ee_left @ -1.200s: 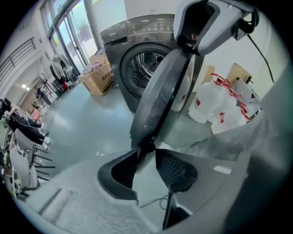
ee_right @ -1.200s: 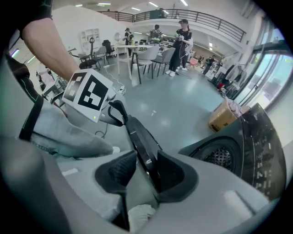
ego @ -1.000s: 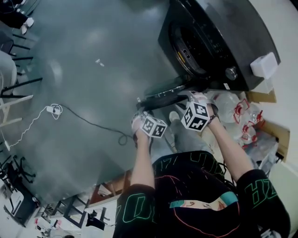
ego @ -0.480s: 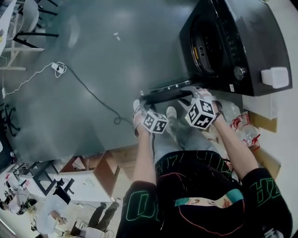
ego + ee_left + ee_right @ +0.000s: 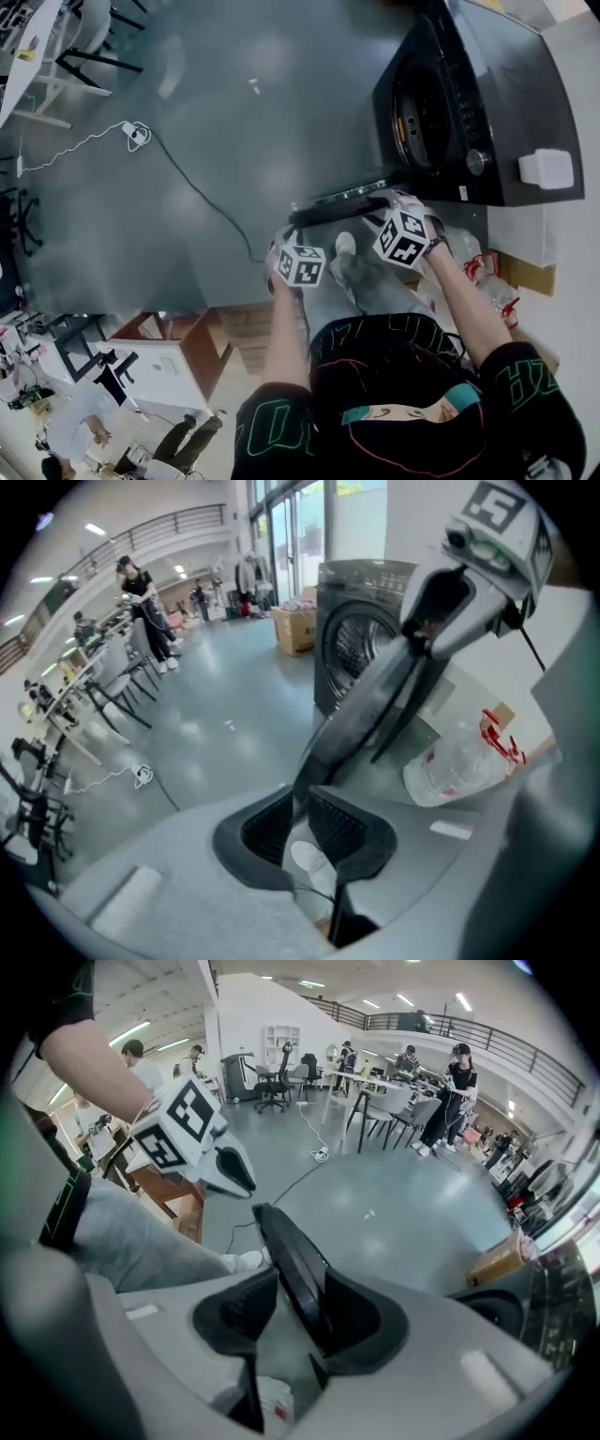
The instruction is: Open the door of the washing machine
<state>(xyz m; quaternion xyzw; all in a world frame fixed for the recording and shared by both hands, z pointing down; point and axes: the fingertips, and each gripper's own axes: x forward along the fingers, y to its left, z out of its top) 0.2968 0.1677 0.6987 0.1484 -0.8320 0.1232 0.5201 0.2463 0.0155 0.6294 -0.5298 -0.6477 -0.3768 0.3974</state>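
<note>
The dark washing machine stands at the upper right with its round drum opening bare. Its door hangs swung out, seen edge-on. My right gripper straddles the door rim: the rim lies against one pad, a gap shows at the other, and the jaws are opening. My left gripper is just off the door's free end. Its jaws are closing to a narrow gap. The door's end lines up beyond the gap, and I see no pad pressing on it.
A cable with a white plug trails over the grey floor. Plastic bags lie beside the machine, and a white box sits on its top. Wooden furniture is near my legs. Desks, chairs and people are farther off.
My left gripper has drawn back from the door's free end toward my body and rolled. The right gripper has stayed at the door rim. The head view has shifted.
</note>
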